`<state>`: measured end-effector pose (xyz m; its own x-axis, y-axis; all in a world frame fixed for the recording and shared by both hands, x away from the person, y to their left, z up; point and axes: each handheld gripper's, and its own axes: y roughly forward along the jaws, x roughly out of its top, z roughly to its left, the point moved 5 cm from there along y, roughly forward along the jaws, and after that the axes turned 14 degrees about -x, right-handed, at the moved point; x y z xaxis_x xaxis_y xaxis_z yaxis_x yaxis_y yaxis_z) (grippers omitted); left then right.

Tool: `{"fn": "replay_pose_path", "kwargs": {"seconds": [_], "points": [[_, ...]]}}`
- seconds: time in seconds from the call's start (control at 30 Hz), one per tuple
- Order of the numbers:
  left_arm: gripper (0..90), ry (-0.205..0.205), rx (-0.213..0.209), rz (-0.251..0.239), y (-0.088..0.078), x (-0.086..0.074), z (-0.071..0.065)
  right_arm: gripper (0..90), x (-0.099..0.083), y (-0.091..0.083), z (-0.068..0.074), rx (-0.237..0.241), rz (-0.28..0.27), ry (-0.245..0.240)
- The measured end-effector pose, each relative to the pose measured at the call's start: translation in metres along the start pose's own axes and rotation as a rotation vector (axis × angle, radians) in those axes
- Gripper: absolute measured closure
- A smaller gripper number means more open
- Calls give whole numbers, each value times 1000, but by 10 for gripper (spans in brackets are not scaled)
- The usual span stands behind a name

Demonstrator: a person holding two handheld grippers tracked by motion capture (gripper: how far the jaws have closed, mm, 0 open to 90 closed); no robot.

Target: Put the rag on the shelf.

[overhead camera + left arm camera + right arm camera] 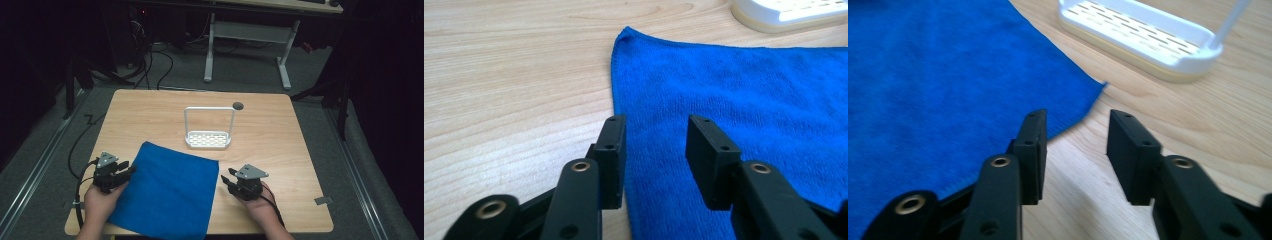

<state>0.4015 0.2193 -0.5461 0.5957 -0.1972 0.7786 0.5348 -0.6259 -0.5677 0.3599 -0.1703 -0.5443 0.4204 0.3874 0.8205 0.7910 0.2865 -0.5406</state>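
A blue cloth (167, 192) lies flat on the near half of the wooden table (280, 145), its near edge at the table's front. My left gripper (131, 170) is at the cloth's left edge, open, jaws over the cloth's border (654, 145). My right gripper (223, 180) is at the cloth's right edge, open, with the cloth's far right corner (1093, 97) just ahead of its jaws (1075, 145). Nothing is between either pair of jaws.
A white slotted tray with a tall wire handle (208, 139) stands just beyond the cloth at mid-table. A small dark disc (238, 105) lies near the far edge. A white desk frame (247, 45) stands on the floor beyond the table.
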Motion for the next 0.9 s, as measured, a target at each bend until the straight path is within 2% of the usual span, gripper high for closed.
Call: {"fn": "replay_pose_path", "kwargs": {"seconds": [0.07, 0.1, 0.13, 0.17, 0.27, 0.37, 0.4, 0.43, 0.5, 0.53, 0.57, 0.67, 0.73, 0.77, 0.9], "points": [[641, 0, -1, 0, -2, -1, 0, 647, 2, -1, 6, 19, -11, -5], [665, 0, -3, 1, -4, -2, 0, 674, 5, -1, 12, 46, -13, -12], [665, -1, -5, 2, -5, -4, 0, 674, 5, -1, 12, 46, -13, -12], [687, -2, -5, 9, -7, -6, 0, 692, 8, -1, 20, 76, -11, -14], [747, 6, -11, 31, -10, -11, 0, 742, 10, -1, 32, 126, -4, -32], [814, 15, -21, 49, -12, -14, -1, 842, 10, 1, 47, 162, 17, -74], [832, 15, -21, 49, -12, -14, -1, 842, 10, 1, 47, 162, 17, -74], [854, 25, -33, 71, -12, -16, -2, 900, 8, 2, 56, 194, 37, -103], [877, 38, -44, 84, -10, -17, -4, 900, 5, 2, 65, 219, 56, -132], [882, 38, -44, 84, -10, -17, -4, 900, 5, 2, 65, 219, 56, -132], [885, 49, -54, 101, -8, -18, -6, 900, 3, 1, 72, 232, 67, -161], [893, 59, -67, 129, -3, -20, -8, 900, 1, 1, 77, 232, 83, -183], [893, 58, -67, 136, -2, -20, -9, 900, 0, 1, 77, 230, 93, -187], [894, 68, -71, 165, 1, -23, -9, 900, -3, 3, 78, 229, 110, -190], [893, 61, -83, 161, 1, -23, -9, 900, -4, 3, 75, 231, 117, -181]]}}
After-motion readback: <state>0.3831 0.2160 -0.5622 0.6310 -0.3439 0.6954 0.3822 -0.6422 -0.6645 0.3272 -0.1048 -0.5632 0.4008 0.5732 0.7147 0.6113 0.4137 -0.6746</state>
